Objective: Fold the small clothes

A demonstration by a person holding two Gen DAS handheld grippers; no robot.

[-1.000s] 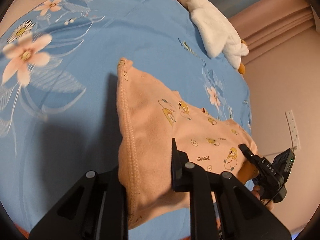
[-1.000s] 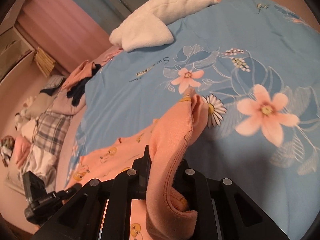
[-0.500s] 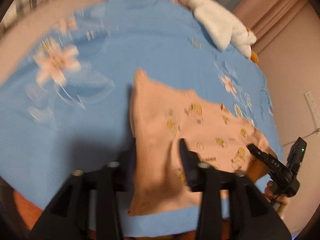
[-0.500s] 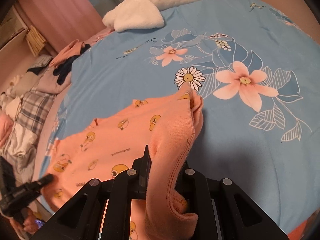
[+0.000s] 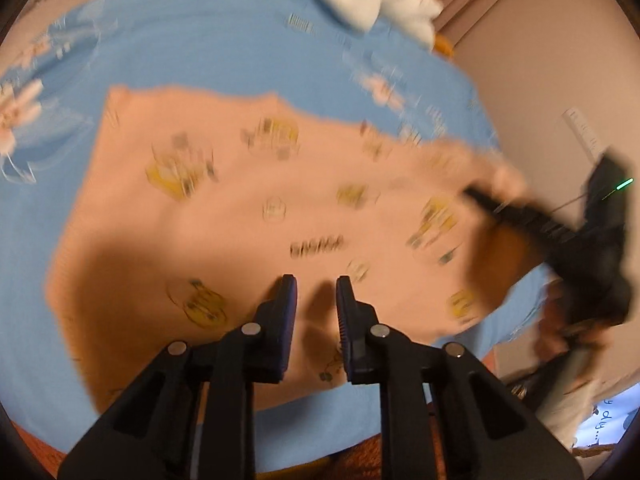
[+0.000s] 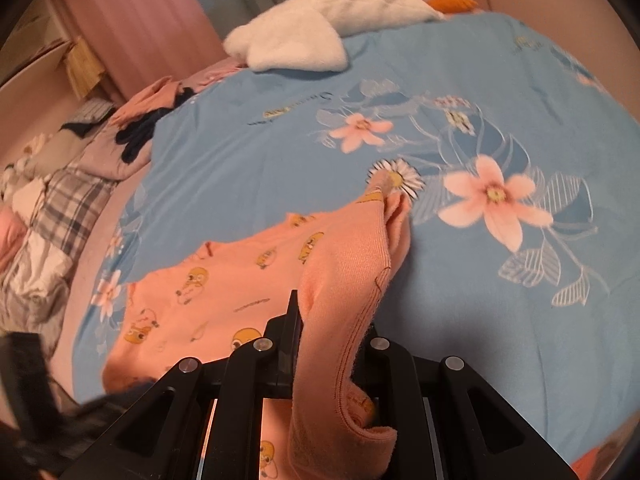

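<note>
A small peach garment [image 5: 248,216] printed with yellow ducks lies spread on the blue floral bedspread [image 5: 208,40]. The left wrist view is blurred. My left gripper [image 5: 316,292] hovers over the garment's near part with a narrow gap between its jaws and nothing in them. My right gripper [image 5: 532,220] is at the garment's right edge there. In the right wrist view the garment [image 6: 224,292] lies ahead, and my right gripper [image 6: 332,320] is shut on its ribbed hem, which drapes over the jaws.
A white plush toy [image 6: 320,24] lies at the far side of the bedspread [image 6: 240,160]. A heap of clothes and plaid fabric [image 6: 60,208] sits off the bed's left edge. A wall [image 5: 540,60] is close on the right.
My left gripper has let go of the garment's hem, and now hovers over the garment's middle with its jaws narrowly apart. The garment now lies flatter. My right gripper keeps its hold.
</note>
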